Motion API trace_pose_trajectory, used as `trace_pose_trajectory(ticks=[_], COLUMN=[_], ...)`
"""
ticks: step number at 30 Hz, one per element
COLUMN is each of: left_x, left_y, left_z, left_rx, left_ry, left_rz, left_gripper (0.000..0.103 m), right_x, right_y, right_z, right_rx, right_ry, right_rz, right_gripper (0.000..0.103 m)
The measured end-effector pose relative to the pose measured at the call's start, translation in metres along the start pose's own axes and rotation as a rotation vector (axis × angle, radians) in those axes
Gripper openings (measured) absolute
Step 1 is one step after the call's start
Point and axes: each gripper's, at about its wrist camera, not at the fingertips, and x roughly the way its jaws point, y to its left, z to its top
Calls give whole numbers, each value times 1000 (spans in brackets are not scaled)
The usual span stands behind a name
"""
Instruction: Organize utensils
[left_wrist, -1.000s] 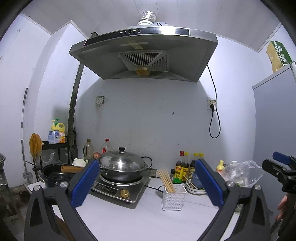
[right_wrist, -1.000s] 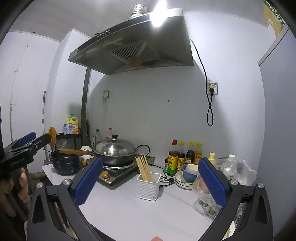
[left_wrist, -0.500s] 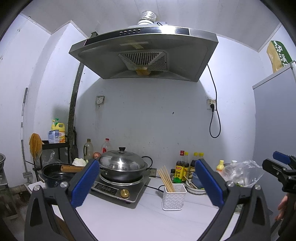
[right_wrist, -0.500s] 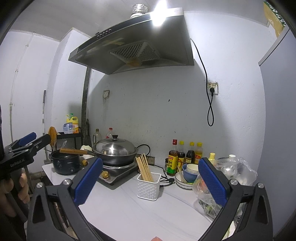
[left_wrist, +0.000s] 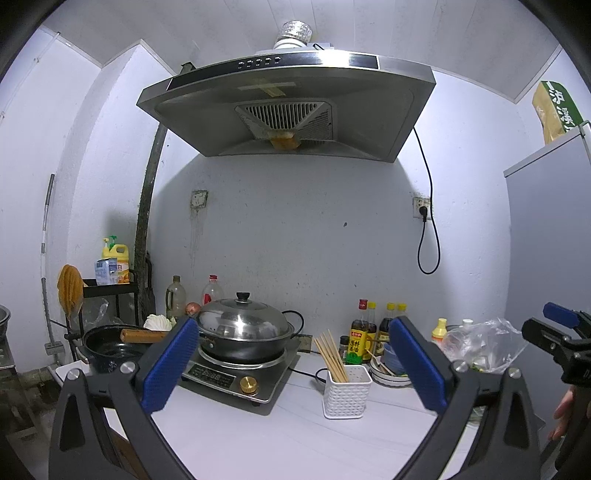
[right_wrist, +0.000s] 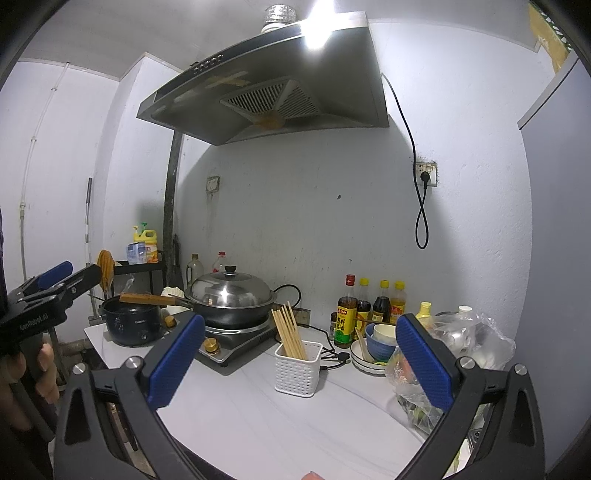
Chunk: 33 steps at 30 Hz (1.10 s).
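While both hover above the white tabletop (right_wrist: 280, 424), the left claw (left_wrist: 291, 363) and right claw (right_wrist: 299, 356) gape wide, empty, short of the white perforated plastic basket (right_wrist: 297, 369) holding wooden chopsticks (right_wrist: 288, 330).

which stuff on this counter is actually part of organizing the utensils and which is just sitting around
Belongs to the job:
- chopsticks
- white basket holding them
- spoon in the stacked bowls
- left hand-held gripper and right hand-held gripper, both open and empty

Just lying about:
- lidded wok
- induction cooker
- black pot
- sauce bottles
- plastic bag
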Motion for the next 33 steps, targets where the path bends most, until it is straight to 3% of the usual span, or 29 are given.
trace_pose_trajectory(ticks=[33], left_x=[9], left_y=[-2], left_z=[-4], left_rx=[-6], left_ry=[33], left_rz=[-23], left_gripper=[103], right_x=[0], right_y=[-1], right_z=[-5], right_rx=[-4], right_ry=[11], right_rz=[-10], right_gripper=[103])
